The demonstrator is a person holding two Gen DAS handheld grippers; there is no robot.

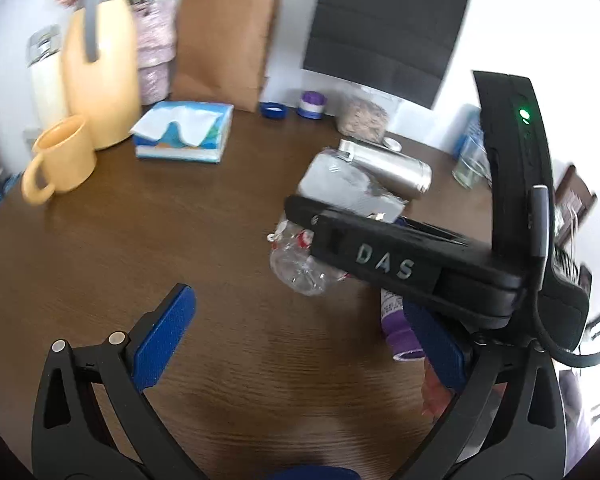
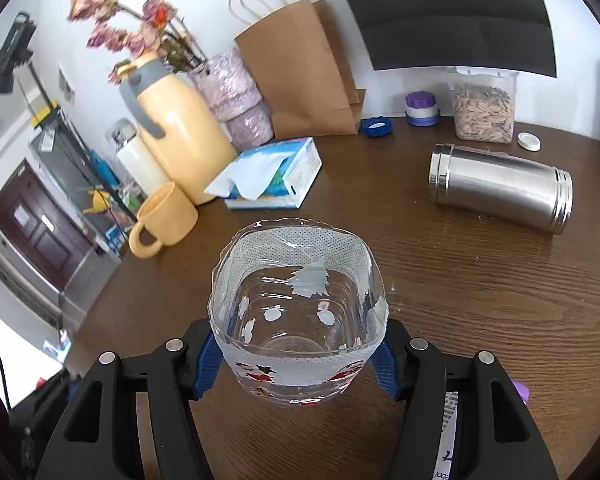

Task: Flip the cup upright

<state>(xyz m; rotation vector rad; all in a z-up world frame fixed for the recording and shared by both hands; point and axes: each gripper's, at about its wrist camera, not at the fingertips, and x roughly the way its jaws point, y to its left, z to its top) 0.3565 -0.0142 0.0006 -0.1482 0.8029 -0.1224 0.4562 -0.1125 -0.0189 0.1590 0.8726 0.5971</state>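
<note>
Between right tongs (image 2: 298,354): clear cup (image 2: 298,312).

I get bright daylight, blown out white at the frame edges; fisheye bends everything outward, and the yellow jug (image 1: 100,68) is smeared by motion blur.

The cup (image 2: 298,312) was clear glossy plastic; the surface (image 2: 480,300) was dark grained wood; the canister (image 2: 500,190) was brushed metal; the bag (image 2: 304,68) was matt brown paper.
</note>
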